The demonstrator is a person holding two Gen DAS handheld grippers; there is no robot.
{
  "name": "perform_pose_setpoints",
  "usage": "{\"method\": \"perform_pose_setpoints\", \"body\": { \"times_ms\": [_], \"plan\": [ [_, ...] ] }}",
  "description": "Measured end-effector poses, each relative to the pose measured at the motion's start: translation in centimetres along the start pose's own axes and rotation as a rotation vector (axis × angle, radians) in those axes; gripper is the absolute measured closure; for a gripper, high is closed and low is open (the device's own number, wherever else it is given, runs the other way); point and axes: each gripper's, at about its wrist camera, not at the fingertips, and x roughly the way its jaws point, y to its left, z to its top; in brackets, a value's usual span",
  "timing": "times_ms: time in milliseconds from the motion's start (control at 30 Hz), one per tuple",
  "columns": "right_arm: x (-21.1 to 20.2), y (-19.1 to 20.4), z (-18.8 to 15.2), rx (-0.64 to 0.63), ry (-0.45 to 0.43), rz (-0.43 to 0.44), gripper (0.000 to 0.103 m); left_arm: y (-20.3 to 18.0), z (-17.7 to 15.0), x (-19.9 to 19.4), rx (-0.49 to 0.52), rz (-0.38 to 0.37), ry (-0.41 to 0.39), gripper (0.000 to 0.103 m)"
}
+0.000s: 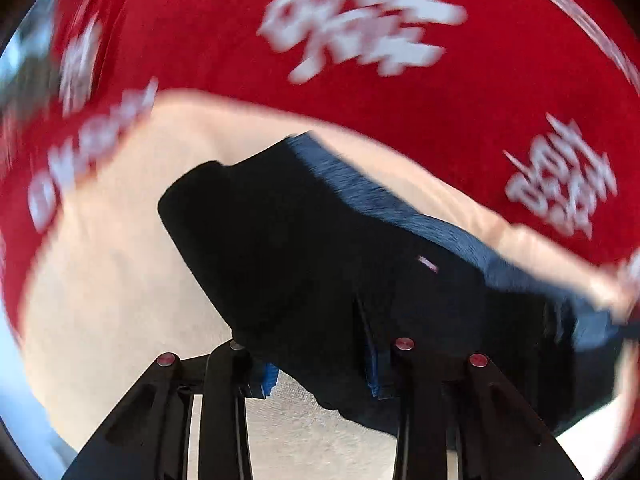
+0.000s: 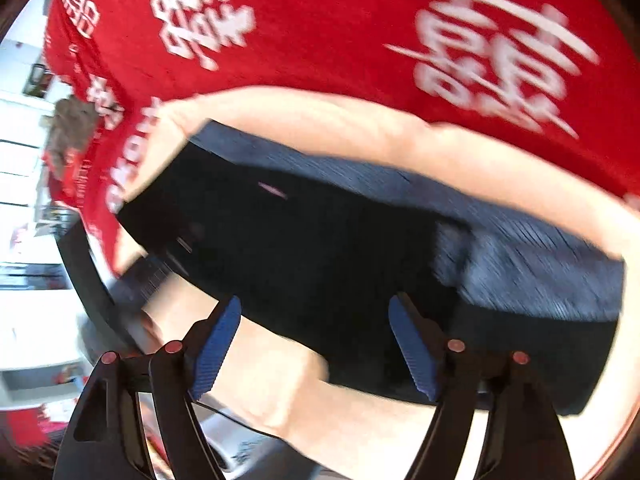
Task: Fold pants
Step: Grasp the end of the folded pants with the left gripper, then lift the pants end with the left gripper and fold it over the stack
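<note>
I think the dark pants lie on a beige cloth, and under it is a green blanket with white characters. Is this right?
Not quite. The blanket is red, not green; both wrist views show it, the right wrist view most clearly. The rest holds: the dark pants lie on a beige cloth, and the blanket has white characters.

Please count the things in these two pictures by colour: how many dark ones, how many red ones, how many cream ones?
Dark navy: 1, the folded pants
Red with white characters: 1, the cloth
Cream: 1, the sheet under the pants
Black with blue pads: 2, the left gripper and the right gripper
Total: 5
</note>
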Motion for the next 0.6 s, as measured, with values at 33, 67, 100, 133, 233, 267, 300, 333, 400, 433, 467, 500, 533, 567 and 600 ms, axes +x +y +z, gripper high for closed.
{"method": "perform_pose_setpoints", "body": {
  "times_ms": [33,67,100,133,233,267,300,333,400,433,467,500,533,567,600],
  "plan": [
    [-0.1,0.9,1.3,-0.014,0.007,0.028,0.022,-1.0,-0.2,-0.7,0.056,0.019,-0.028,0.068],
    [0.0,2.0,2.3,-0.033,0.017,0.052,0.021,-1.7,-0.4,-1.3,0.1,0.033,-0.05,0.068],
    [0.5,3.5,3.7,-0.058,0.035,0.072,0.02,-2.6,-0.6,-1.8,0.153,0.049,-0.072,0.068],
    [1.3,5.3,4.7,-0.083,0.064,0.083,0.019,-3.1,-0.7,-2.1,0.184,0.057,-0.086,0.068],
    [3.5,10.0,7.7,-0.162,0.162,0.098,0.017,-4.1,-0.5,-2.7,0.249,0.076,-0.111,0.068],
    [4.0,11.3,8.4,-0.18,0.183,0.103,0.016,-4.2,-0.4,-2.8,0.256,0.078,-0.112,0.068],
    [4.9,12.9,9.2,-0.208,0.218,0.113,0.014,-4.2,-0.3,-2.7,0.257,0.08,-0.109,0.068],
    [5.8,14.2,9.7,-0.229,0.257,0.118,0.013,-3.9,-0.4,-2.6,0.254,0.08,-0.106,0.068],
    [7.7,16.0,10.4,-0.249,0.316,0.084,0.013,-4.2,0.1,-2.9,0.249,0.084,-0.1,0.068],
    [8.6,16.8,10.7,-0.257,0.336,0.066,0.013,-4.3,0.1,-3.1,0.251,0.086,-0.1,0.068],
    [9.5,17.3,10.7,-0.269,0.361,0.05,0.013,-4.5,0.1,-3.3,0.257,0.09,-0.101,0.068],
    [10.8,17.9,10.6,-0.287,0.41,0.02,0.013,-4.8,-0.3,-3.5,0.266,0.091,-0.105,0.068],
    [11.6,18.0,10.6,-0.291,0.436,-0.012,0.013,-5.1,-0.5,-3.8,0.277,0.093,-0.111,0.068],
    [12.0,17.9,10.5,-0.293,0.453,-0.037,0.013,-5.4,-0.7,-4.1,0.291,0.094,-0.119,0.068],
    [12.6,17.7,10.3,-0.298,0.472,-0.061,0.013,-5.7,-0.8,-4.2,0.306,0.095,-0.127,0.068]
  ]
}}
